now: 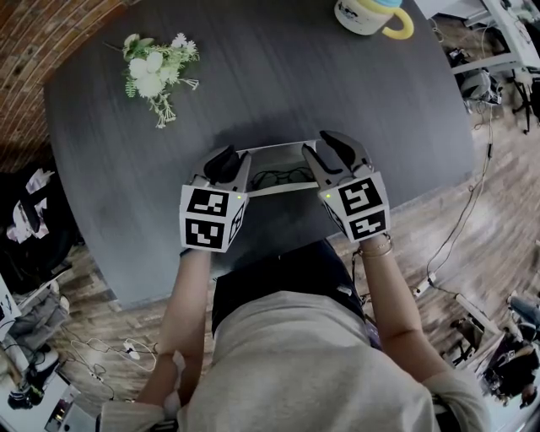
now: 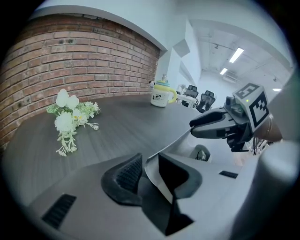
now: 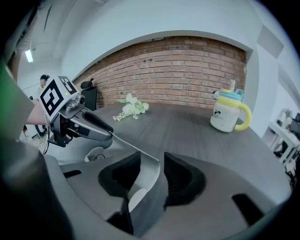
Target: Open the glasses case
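Observation:
The grey glasses case lies open near the table's front edge, between my two grippers. Its thin lid stands up, and dark glasses show inside. My left gripper is shut on the lid's left end, which sits pinched between the pads. At the lid's right end is my right gripper. Its jaws are wide, with gaps beside the thin sheet, so it does not press. Each gripper appears in the other's view: the right gripper and the left gripper.
White artificial flowers lie at the far left of the dark table. A white cup with a yellow handle stands at the far right edge. The person's body is close against the front edge. Cables trail on the wooden floor.

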Demonstrator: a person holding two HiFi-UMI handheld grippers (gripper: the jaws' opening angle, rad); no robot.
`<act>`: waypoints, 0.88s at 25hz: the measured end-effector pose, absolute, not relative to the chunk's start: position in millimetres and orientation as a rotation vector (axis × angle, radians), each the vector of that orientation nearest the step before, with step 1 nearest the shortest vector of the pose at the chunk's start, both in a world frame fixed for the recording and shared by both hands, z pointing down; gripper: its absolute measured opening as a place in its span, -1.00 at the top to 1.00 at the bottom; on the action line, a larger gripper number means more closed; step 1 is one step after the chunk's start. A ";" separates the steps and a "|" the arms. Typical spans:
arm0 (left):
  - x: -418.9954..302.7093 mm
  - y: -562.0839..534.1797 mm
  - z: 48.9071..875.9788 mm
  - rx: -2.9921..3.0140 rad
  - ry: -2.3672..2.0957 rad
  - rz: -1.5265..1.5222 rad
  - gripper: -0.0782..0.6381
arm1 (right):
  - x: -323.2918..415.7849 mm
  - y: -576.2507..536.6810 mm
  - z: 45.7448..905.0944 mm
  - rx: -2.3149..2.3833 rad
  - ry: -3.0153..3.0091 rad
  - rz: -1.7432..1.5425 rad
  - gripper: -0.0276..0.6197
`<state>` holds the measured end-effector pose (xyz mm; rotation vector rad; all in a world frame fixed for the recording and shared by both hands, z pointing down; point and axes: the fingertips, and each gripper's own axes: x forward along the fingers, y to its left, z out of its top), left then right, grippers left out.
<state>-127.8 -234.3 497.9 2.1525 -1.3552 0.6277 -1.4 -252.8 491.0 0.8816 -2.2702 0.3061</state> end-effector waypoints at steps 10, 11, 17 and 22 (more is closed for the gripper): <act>-132.2 -219.9 468.1 2.115 -1.409 0.436 0.49 | 0.7 -238.4 467.3 0.930 -2.352 0.310 0.44; -132.0 -217.5 464.6 2.114 -1.413 0.424 0.49 | 0.5 -235.0 465.5 0.924 -2.361 0.319 0.44; -126.9 -202.6 444.5 2.126 -1.413 0.360 0.49 | 3.3 -217.4 452.6 0.920 -2.411 0.398 0.46; -120.5 -192.7 431.6 2.159 -1.402 0.343 0.58 | 2.9 -202.6 445.3 0.908 -2.423 0.392 0.61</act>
